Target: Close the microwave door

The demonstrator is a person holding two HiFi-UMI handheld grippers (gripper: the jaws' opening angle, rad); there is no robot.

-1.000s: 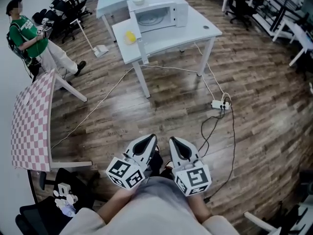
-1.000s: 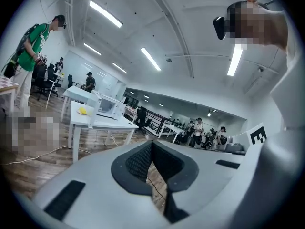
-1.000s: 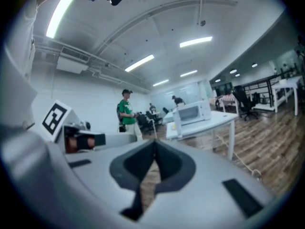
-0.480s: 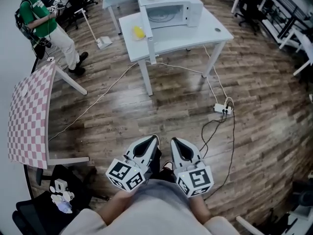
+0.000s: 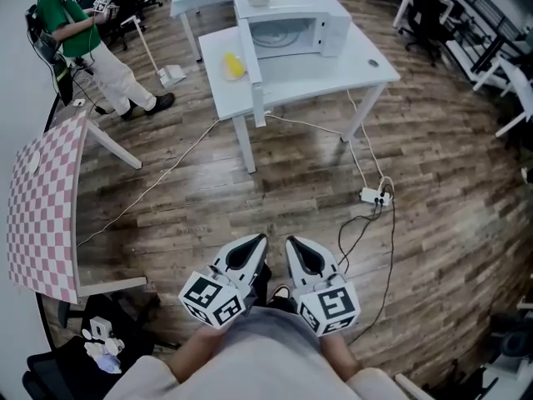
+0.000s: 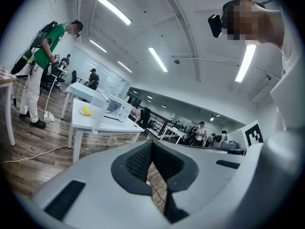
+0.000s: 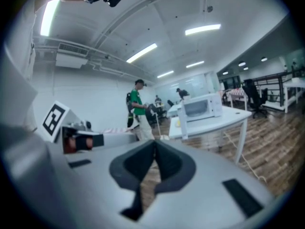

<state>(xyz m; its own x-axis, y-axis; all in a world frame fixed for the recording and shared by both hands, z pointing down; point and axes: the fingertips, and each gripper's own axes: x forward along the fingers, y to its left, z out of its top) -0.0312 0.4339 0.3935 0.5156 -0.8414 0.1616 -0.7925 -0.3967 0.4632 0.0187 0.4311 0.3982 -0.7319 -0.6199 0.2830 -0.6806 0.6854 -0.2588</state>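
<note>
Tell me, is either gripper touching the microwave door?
Apart. Head view: left gripper and right gripper sit by the person's body, floor separating them from the microwave door.

— Where is the microwave [image 5: 293, 17]?
— It is white and upright, at the far side of the white counter [image 5: 358, 57].
— And the door [image 5: 252, 61]?
— Swung wide open at its left side, with the cavity showing.

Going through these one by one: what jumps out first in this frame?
The microwave stands on the white table at the top of the head view, its door swung open. At the bottom, the left gripper and right gripper sit side by side near the person's body, fingers shut on nothing, far from the table. A person in green stands top left.
</note>
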